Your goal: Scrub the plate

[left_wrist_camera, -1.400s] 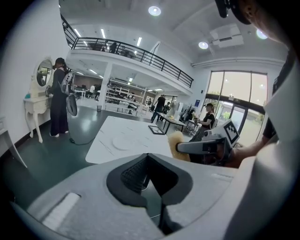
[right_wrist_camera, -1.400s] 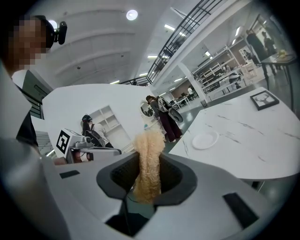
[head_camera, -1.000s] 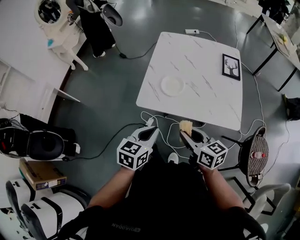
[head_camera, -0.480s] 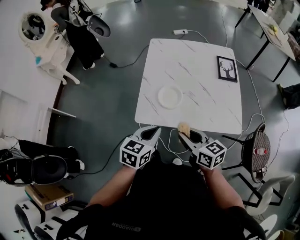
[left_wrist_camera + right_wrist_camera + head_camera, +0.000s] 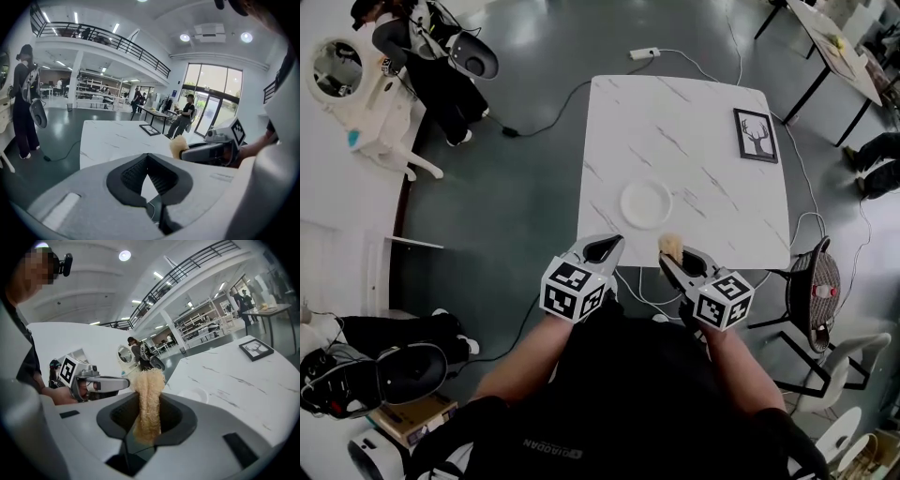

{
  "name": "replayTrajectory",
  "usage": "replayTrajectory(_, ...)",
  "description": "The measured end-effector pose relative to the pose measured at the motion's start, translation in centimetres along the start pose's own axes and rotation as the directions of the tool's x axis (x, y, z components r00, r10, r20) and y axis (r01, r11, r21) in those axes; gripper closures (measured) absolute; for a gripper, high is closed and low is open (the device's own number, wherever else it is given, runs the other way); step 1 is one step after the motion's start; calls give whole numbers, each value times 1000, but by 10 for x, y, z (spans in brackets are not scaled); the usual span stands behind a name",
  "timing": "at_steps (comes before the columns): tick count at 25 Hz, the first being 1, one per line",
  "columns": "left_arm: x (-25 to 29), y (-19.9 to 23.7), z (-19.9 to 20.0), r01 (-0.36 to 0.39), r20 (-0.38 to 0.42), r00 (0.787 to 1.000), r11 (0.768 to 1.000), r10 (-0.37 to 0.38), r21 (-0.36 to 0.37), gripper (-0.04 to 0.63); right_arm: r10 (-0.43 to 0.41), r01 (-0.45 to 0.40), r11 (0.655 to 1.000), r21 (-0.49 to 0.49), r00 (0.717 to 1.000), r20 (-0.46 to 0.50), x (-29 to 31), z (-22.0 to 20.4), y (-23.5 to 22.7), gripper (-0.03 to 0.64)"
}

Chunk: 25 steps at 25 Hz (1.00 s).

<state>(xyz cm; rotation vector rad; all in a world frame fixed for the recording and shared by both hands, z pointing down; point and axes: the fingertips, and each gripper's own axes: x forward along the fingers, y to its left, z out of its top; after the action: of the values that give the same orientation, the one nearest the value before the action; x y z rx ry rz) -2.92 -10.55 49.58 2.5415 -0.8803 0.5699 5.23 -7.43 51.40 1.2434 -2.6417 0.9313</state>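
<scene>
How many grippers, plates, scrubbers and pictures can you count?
gripper: 2, the left gripper and the right gripper
plate: 1
scrubber: 1, in the right gripper
picture: 1
Total: 5

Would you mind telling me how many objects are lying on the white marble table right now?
2: a white plate near the front edge of the table, and a framed deer picture towards its far right corner. Nothing appears hidden.
</scene>
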Motion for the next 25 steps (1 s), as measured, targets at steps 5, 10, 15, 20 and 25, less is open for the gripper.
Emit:
replayTrajectory(5, 2, 19, 7, 48, -39, 998, 999, -48, 8, 596, -65, 65, 997, 44, 998, 8, 15, 14, -4, 509)
replayTrajectory(10, 6, 34, 16, 109, -69, 992, 994, -107, 26, 596, -116, 115, 991, 75, 993, 15, 33, 23, -4, 509)
replayTrajectory(15, 11, 52, 24, 155, -90, 985, 986, -150, 55, 595, -159, 156, 983, 94, 987, 25, 51, 31, -5, 509)
replayTrajectory(20, 13, 69, 30, 196, -104, 977, 978, -188, 73, 596, -219, 213, 970, 118, 975, 41, 64, 41, -11, 509)
replayTrajectory(25, 10, 79, 30, 228, -110, 970, 971, -219, 77, 595, -280, 268, 951, 153, 958, 66, 69, 50, -18, 509)
